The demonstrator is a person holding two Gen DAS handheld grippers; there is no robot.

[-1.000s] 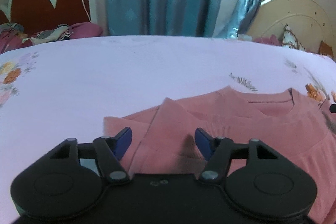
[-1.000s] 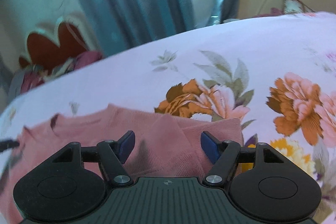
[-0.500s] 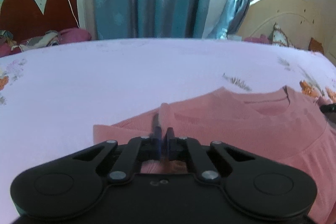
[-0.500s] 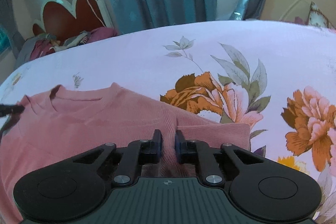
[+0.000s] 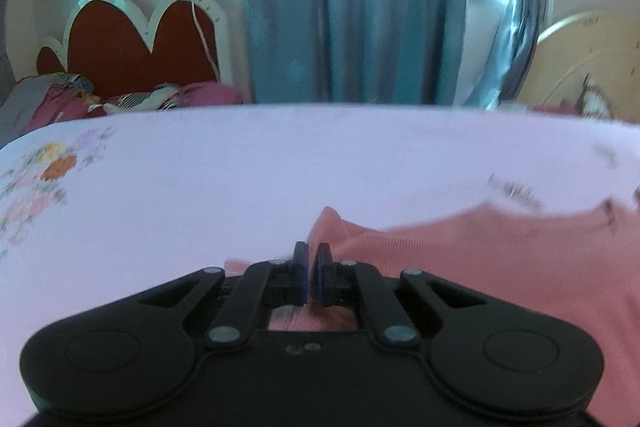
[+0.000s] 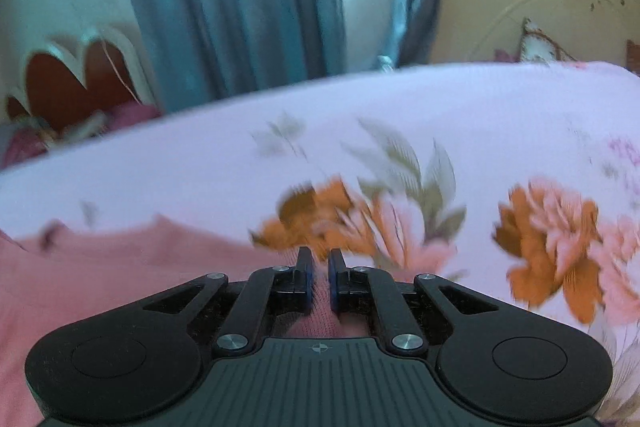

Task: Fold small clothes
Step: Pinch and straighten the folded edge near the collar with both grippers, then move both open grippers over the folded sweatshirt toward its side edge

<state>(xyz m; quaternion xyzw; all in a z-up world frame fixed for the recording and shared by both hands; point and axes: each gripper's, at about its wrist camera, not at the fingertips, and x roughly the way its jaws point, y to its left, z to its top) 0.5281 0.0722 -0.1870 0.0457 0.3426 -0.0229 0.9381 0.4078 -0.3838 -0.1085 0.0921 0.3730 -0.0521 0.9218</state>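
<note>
Ribbed pink knit top point(image 5: 480, 259) on floral sheet point(image 6: 400, 155)

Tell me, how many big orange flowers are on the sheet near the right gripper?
2. One orange flower is just beyond the right gripper, beside the pink top. The other orange flower is farther right. More may be hidden.

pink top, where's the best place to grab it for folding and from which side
Grip the pink top at its two outer shoulder edges, coming from the near side, angled down. It lies flat on the bed sheet, so only folded edges offer a pinch. The left tool and right tool are shut there.
</note>
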